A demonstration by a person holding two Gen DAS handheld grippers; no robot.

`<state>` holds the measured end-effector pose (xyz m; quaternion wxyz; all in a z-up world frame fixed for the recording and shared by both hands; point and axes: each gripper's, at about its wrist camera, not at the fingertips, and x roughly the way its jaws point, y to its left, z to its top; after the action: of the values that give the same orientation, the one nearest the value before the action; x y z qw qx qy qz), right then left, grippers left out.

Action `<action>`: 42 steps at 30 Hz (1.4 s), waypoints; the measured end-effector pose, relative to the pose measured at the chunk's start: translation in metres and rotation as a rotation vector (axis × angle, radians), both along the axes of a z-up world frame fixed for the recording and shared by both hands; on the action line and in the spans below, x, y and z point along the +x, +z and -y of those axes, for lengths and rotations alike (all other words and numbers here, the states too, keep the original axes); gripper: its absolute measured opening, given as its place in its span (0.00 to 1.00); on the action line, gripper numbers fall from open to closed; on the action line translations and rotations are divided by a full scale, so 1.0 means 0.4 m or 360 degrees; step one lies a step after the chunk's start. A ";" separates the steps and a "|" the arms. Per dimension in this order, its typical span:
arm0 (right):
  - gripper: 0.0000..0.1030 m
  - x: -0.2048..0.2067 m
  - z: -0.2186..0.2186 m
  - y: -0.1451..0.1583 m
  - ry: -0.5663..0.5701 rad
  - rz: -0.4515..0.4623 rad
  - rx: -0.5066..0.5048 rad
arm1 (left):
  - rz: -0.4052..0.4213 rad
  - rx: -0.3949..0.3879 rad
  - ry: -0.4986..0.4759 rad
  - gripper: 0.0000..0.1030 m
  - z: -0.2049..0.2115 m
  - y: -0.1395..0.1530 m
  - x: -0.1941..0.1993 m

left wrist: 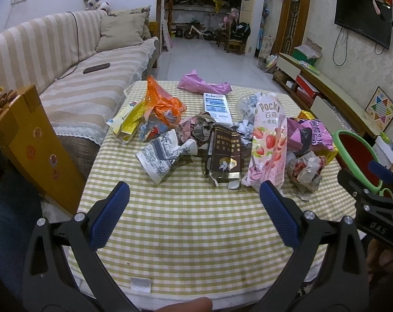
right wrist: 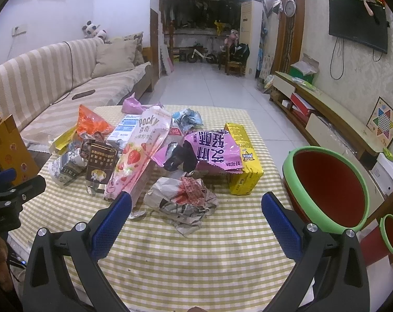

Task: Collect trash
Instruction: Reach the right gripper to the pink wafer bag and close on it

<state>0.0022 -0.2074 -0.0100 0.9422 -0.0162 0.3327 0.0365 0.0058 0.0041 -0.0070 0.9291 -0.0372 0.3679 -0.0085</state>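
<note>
A pile of trash lies on the checked table point(left wrist: 186, 223): a pink Pocky bag point(left wrist: 268, 143), a brown carton point(left wrist: 226, 156), a crumpled patterned paper cup point(left wrist: 162, 154), an orange bag point(left wrist: 162, 104), a pink plastic bag point(left wrist: 203, 84) and a crumpled red-white wrapper point(right wrist: 184, 199). My left gripper point(left wrist: 195, 191) is open and empty, hovering just short of the brown carton. My right gripper point(right wrist: 196, 202) is open and empty, its fingers either side of the crumpled wrapper. A green bin with a red inside point(right wrist: 326, 189) stands at the table's right edge.
A striped sofa point(left wrist: 66, 78) runs along the left. A yellow box point(left wrist: 27, 140) stands at the table's left corner. A low TV cabinet point(right wrist: 326, 114) lines the right wall. A purple foil bag point(right wrist: 209, 150) and a yellow carton point(right wrist: 244, 166) lie in the pile's right part.
</note>
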 end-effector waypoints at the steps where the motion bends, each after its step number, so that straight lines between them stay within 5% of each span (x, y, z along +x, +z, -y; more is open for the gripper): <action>1: 0.93 0.002 0.002 -0.001 -0.0002 -0.0007 0.0000 | -0.0007 -0.0010 -0.0006 0.95 -0.001 -0.001 0.001; 16: 0.93 0.071 0.022 0.028 0.0083 -0.0106 -0.0090 | -0.0139 0.0029 0.0014 0.95 -0.029 0.005 0.044; 21: 0.93 0.122 0.058 0.034 0.0087 -0.0198 -0.0011 | -0.0152 0.0025 0.0024 0.95 -0.048 0.006 0.069; 26: 0.93 0.173 0.085 0.039 0.0096 -0.0251 0.0083 | -0.0178 0.0002 0.0034 0.95 -0.071 0.003 0.102; 38: 0.93 0.292 0.060 0.005 0.0208 -0.0376 -0.0012 | -0.0310 0.0009 -0.0013 0.95 -0.118 -0.021 0.228; 42: 0.93 0.321 0.062 -0.012 0.0211 -0.0405 -0.0021 | -0.0372 0.0094 -0.0038 0.95 -0.116 -0.050 0.263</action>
<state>0.1307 -0.2324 -0.0147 0.8878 -0.0397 0.4479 0.0981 0.1112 0.0506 -0.0271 0.8804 -0.0061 0.4742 -0.0042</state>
